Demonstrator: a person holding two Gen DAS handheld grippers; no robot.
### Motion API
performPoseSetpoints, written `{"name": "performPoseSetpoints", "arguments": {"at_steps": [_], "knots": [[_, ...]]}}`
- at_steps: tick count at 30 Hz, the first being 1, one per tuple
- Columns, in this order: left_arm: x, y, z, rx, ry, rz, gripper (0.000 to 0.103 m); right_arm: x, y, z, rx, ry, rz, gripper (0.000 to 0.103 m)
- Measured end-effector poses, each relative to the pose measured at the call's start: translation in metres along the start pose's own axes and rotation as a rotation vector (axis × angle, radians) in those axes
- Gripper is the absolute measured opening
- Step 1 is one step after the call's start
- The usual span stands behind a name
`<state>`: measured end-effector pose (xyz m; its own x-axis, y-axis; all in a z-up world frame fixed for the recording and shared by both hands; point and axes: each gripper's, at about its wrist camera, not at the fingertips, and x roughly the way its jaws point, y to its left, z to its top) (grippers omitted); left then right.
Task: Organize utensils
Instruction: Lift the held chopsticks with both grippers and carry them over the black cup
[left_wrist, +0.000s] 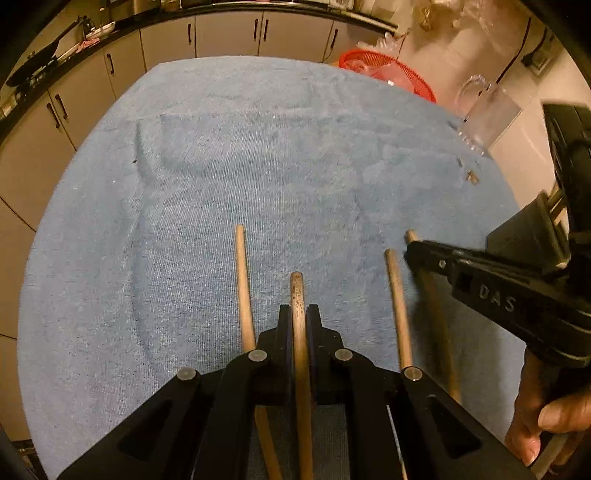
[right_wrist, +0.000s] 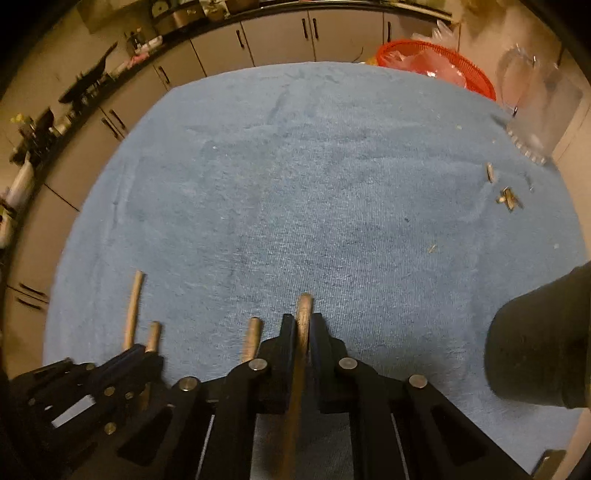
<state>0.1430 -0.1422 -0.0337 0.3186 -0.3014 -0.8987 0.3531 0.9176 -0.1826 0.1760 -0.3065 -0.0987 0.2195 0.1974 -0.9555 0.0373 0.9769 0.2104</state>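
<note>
left gripper (left_wrist: 298, 314) clamped on speckled wooden stick (left_wrist: 297, 295) | right gripper (right_wrist: 302, 325) clamped on outermost wooden stick (right_wrist: 305, 306) | red mesh basket (left_wrist: 388, 72), clear glass jug (left_wrist: 487, 114) beyond blue towel (left_wrist: 258, 166) | dark cylinder (right_wrist: 539, 339): right view only

Four wooden sticks (left_wrist: 244, 284), parallel; blue towel (left_wrist: 258, 166)

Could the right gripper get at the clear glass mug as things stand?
Probably not yet: the right gripper is shut on a wooden stick. The blue towel up to the clear glass mug lies bare.
</note>
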Motion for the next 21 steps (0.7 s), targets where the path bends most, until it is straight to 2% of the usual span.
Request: {"name": "performPoseSetpoints", "arguments": {"at_steps": [2,5,8,11,15,18,21], "knots": [[-0.013,0.001,-0.001,-0.005,-0.035,-0.017,0.007,-0.014,-0.002,-0.005,0.011,-0.045,0.02,0.008],[-0.047,0.002,-0.004,-0.014,-0.126,-0.043,0.007,-0.05,-0.001,-0.018,-0.002,-0.157,0.086,0.008],[-0.08,0.0,-0.008,-0.013,-0.225,-0.051,0.007,-0.092,0.002,-0.034,-0.02,-0.299,0.135,0.008],[-0.112,-0.005,-0.014,-0.01,-0.312,-0.065,0.007,-0.142,0.002,-0.057,-0.053,-0.471,0.14,0.008],[-0.144,-0.014,-0.028,0.012,-0.421,-0.048,0.007,-0.186,0.007,-0.09,-0.079,-0.646,0.155,0.008],[-0.158,-0.02,-0.037,0.034,-0.459,-0.031,0.007,-0.207,0.013,-0.123,-0.11,-0.744,0.163,0.008],[-0.166,-0.02,-0.045,0.035,-0.463,-0.04,0.007,-0.211,0.023,-0.14,-0.127,-0.773,0.175,0.007]]}}
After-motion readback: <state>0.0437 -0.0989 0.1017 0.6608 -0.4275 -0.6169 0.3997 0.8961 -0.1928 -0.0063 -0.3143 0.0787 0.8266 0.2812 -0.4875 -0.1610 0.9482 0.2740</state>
